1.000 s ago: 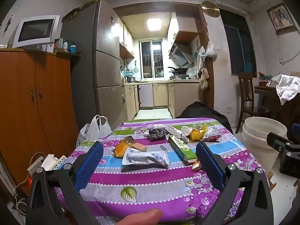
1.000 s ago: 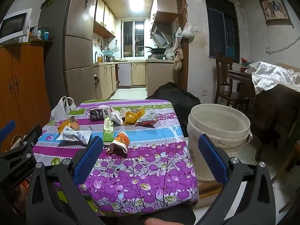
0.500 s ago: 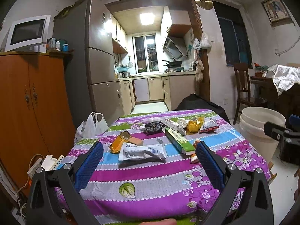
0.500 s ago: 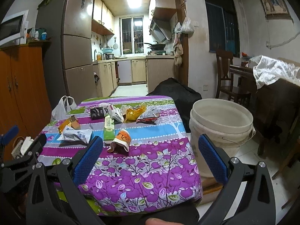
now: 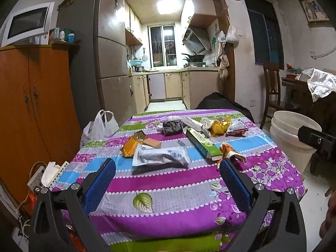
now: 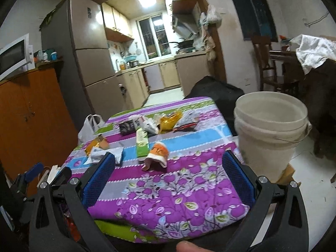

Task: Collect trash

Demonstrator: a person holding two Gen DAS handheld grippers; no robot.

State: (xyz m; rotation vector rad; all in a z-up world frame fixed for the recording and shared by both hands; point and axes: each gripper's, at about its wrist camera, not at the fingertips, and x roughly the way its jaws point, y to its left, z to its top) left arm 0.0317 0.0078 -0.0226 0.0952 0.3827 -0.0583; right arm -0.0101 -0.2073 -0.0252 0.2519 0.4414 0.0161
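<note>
Trash lies on a table with a purple flowered cloth point(image 5: 168, 191): a white and grey wrapper point(image 5: 160, 157), an orange packet point(image 5: 131, 147), a green box point(image 5: 202, 145), a crushed orange cup point(image 6: 158, 153), a black packet point(image 5: 173, 127) and a yellow bag point(image 5: 219, 126). A white bucket point(image 6: 271, 130) stands to the right of the table. My left gripper point(image 5: 167, 181) is open over the near part of the cloth, short of the wrapper. My right gripper point(image 6: 168, 174) is open, with the orange cup just beyond its fingertips. Both hold nothing.
A wooden cabinet point(image 5: 31, 109) and a fridge point(image 5: 109, 58) stand to the left. A white plastic bag point(image 5: 98, 126) sits by the table's left side. A black bag point(image 6: 212, 90) lies behind the table. A chair point(image 5: 273, 92) and a draped dark table point(image 6: 310, 63) are at the right.
Both grippers have drawn nearer to the table. The right view has tilted and swung left, so the bucket sits closer and higher. Both stay open and empty.
</note>
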